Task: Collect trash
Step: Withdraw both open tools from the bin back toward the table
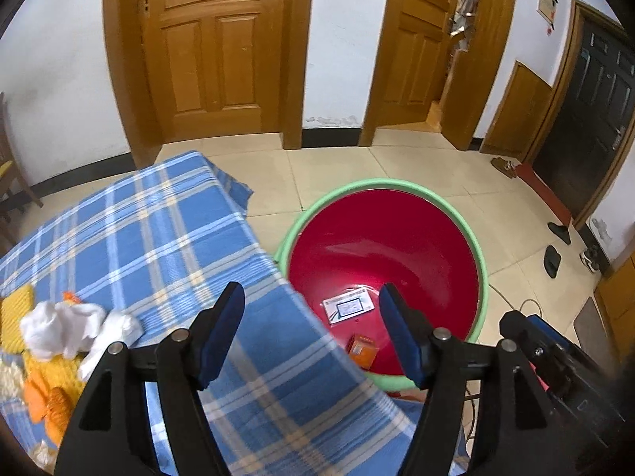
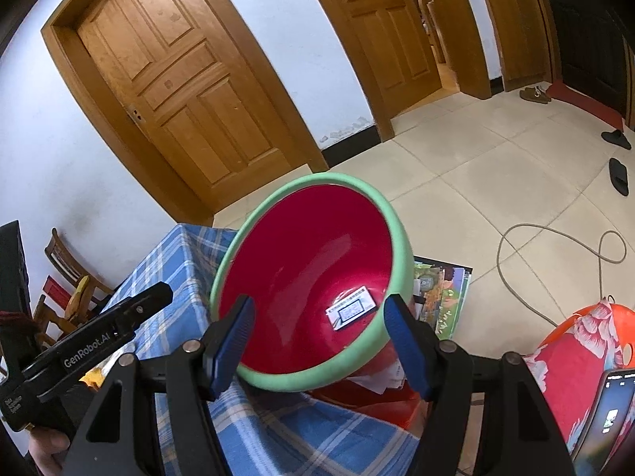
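Two grippers, left gripper (image 1: 311,331) and right gripper (image 2: 319,337), both stood released above the red basin (image 1: 385,238), holding seemingly an orange box (image 1: 362,350).

Left gripper (image 1: 311,333) and right gripper (image 2: 319,335) side by side, fingers spread wide, empty.

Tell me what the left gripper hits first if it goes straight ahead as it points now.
Probably the edge of the table with its blue plaid cloth. The open left gripper straddles that edge, with the red basin beside and beyond it. Depth is unclear, so it might pass over into the basin.
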### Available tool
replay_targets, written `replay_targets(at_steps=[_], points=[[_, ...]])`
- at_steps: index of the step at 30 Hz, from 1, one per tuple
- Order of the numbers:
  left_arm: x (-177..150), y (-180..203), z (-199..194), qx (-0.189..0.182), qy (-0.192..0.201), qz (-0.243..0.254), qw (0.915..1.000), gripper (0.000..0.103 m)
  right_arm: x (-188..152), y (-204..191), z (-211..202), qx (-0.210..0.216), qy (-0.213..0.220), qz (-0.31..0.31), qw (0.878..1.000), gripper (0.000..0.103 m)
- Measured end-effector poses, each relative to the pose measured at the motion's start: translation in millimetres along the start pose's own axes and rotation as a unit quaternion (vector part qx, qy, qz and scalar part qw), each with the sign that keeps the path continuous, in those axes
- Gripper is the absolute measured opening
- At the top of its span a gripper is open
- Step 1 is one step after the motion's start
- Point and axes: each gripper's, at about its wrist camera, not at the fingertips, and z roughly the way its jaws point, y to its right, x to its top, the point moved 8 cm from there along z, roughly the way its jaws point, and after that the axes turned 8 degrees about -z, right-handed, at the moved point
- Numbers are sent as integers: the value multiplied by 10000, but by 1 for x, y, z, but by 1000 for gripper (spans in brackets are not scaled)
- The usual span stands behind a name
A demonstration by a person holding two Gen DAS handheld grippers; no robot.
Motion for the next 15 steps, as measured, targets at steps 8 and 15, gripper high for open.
replay_targets(at_steps=[8, 15], points=[[-11, -41, -32, 381, 56, -327, 9987, 70, -4, -26, -15, 208, 115, -165, 9996, 72], [-27, -88, -67, 649, 186, -667, 9955, 70, -14, -57, -24, 433, 101, -380, 9983, 72]])
